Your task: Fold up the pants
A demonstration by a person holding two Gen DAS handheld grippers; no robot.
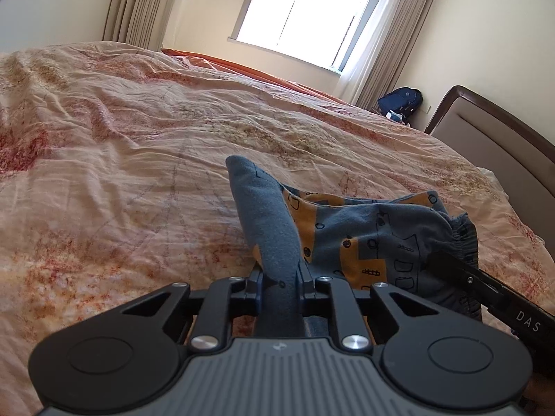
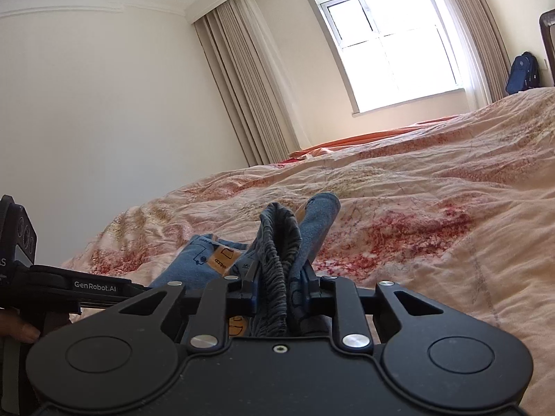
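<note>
The pants [image 1: 364, 239] are small, blue-grey with orange patches and black line drawings, bunched on the bedspread. My left gripper [image 1: 280, 277] is shut on a blue-grey fold of them that stands up between its jaws. My right gripper [image 2: 282, 277] is shut on the pants [image 2: 277, 242] at the gathered elastic waistband, with more fabric lying to its left. The right gripper also shows in the left wrist view [image 1: 485, 287], at the waistband on the right. The left gripper shows in the right wrist view [image 2: 69, 287], at the far left.
A wrinkled pink and red patterned bedspread [image 1: 138, 131] covers the bed. A padded headboard [image 1: 496, 138] stands at the right. A dark blue backpack [image 1: 400, 102] sits in the corner under the curtains. A bright window [image 2: 392, 45] is on the far wall.
</note>
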